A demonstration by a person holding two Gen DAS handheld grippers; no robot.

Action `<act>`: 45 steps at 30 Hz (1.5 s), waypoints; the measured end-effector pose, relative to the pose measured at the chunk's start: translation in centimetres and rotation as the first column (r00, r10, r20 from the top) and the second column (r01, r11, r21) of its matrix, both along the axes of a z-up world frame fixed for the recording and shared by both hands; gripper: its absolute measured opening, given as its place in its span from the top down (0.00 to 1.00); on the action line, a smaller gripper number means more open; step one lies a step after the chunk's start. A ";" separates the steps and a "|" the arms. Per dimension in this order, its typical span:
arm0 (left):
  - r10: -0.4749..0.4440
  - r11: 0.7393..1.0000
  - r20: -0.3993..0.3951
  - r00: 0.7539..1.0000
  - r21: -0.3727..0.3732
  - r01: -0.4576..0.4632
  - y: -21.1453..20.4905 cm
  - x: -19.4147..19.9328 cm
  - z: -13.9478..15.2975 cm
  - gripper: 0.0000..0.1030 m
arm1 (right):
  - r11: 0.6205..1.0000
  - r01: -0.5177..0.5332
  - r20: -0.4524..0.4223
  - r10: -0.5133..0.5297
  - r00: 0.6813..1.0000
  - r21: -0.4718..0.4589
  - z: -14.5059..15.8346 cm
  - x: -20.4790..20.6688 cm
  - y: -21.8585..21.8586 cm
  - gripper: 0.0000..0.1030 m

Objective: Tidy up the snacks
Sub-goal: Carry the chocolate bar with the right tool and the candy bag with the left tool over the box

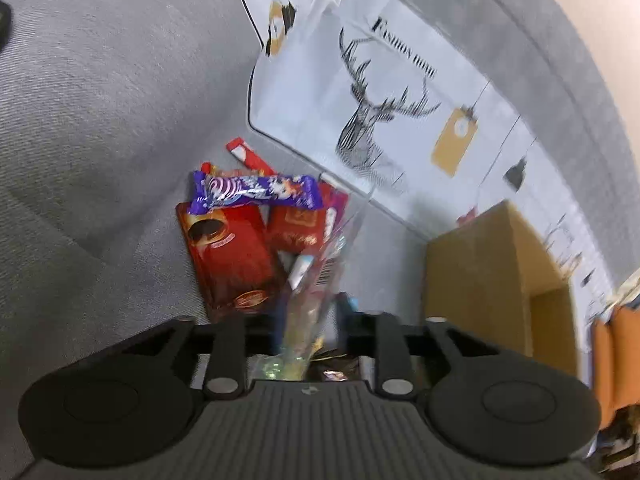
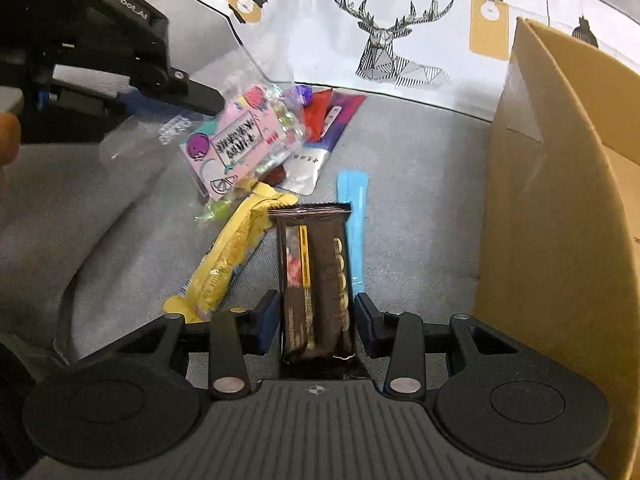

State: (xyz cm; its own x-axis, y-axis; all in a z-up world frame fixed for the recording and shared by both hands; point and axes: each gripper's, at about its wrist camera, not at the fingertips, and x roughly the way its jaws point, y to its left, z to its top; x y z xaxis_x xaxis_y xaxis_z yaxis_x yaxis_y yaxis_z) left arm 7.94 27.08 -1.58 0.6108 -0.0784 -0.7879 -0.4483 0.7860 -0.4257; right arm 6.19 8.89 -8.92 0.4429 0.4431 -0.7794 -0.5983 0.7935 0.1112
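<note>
Both hands are loaded, and the cardboard box [image 2: 560, 208] at the right edge of the right wrist view looks like the destination, so the step in hand is judged to be carrying two snacks over and dropping them in.

The right claw [image 2: 316, 320] sits partly closed with its blue pads against the sides of a dark brown snack bar [image 2: 316, 276], which stands lengthwise between them at lower centre. The left claw [image 2: 216, 106], reaching in from the upper left of that view, pinches the clear top of a candy bag [image 2: 240, 148] with a pink label; the bag hangs tilted above the pile. In the left wrist view the bag is blurred, so how much film the pads have is hard to say.

On the grey sofa cushion [image 2: 420, 152] remain a yellow packet [image 2: 228, 252], a pale blue stick [image 2: 354, 216] and, in the left view, red boxes [image 1: 232, 256] under a purple bar [image 1: 256, 192].

To do it well: lift the bag clear of the pile before swinging right (thin film slips easily), move the bar in first since it is nearer the box, and release only once past the flap.
</note>
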 end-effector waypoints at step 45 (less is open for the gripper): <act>-0.064 0.958 0.054 0.997 0.281 0.046 -2.9 -0.5 3.2 0.89 | 0.998 -0.020 0.050 0.023 0.998 -0.051 -0.9 0.6 1.1 0.39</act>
State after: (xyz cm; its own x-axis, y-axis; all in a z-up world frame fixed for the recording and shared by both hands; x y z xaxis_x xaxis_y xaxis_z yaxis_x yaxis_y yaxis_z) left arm 7.48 24.18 1.64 0.6597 0.1051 -0.7441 -0.3811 0.9002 -0.2107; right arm 6.84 9.98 -9.81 0.4733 0.4136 -0.7778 -0.6193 0.7841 0.0400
